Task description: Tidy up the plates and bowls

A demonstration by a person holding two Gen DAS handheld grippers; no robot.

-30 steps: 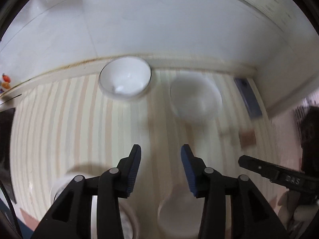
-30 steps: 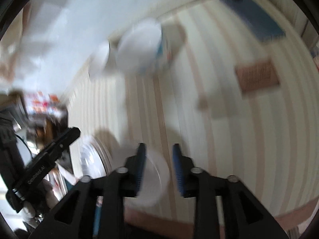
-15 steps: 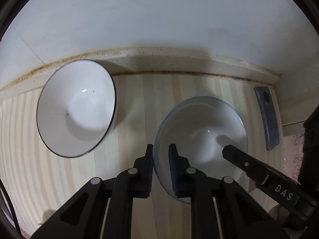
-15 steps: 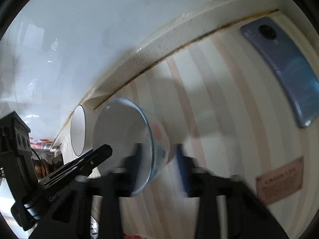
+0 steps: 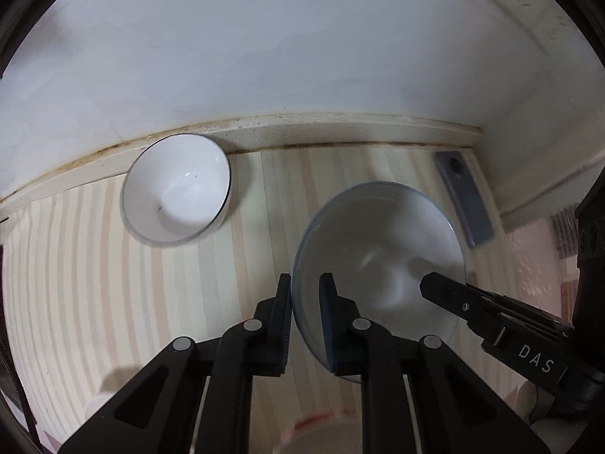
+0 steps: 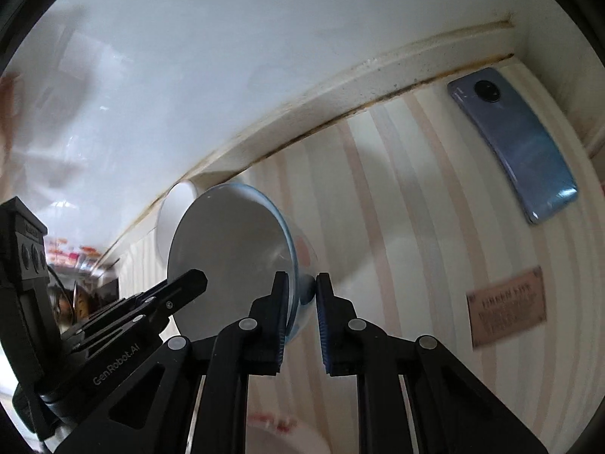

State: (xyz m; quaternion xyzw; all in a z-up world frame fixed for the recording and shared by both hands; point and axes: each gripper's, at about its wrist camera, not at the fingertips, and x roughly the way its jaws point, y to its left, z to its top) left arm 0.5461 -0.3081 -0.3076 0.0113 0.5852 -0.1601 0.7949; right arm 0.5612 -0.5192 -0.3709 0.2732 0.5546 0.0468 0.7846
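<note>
Between both pairs of jaws: blue-rimmed bowl (image 5: 378, 261), each gripper pinching opposite rim. Left gripper (image 5: 305, 321), right gripper (image 6: 300, 321) just moved in from apart and closed on it. White bowl (image 5: 177, 200) waits beyond left jaws. Stacking probably next.

1. Left gripper (image 5: 305, 300): 1.0 s ago wide open over bare striped table (image 5: 94, 283); now both fingers close on near rim of blue-rimmed bowl (image 5: 378, 246).
2. Right gripper (image 6: 298, 300): now astride the same bowl's opposite rim; view sharp, blurred before.
3. Bowl now lower and larger in left view than 0.5 s ago.
4. White bowl (image 5: 177, 193) smaller, further off than 0.5 s ago.
</note>
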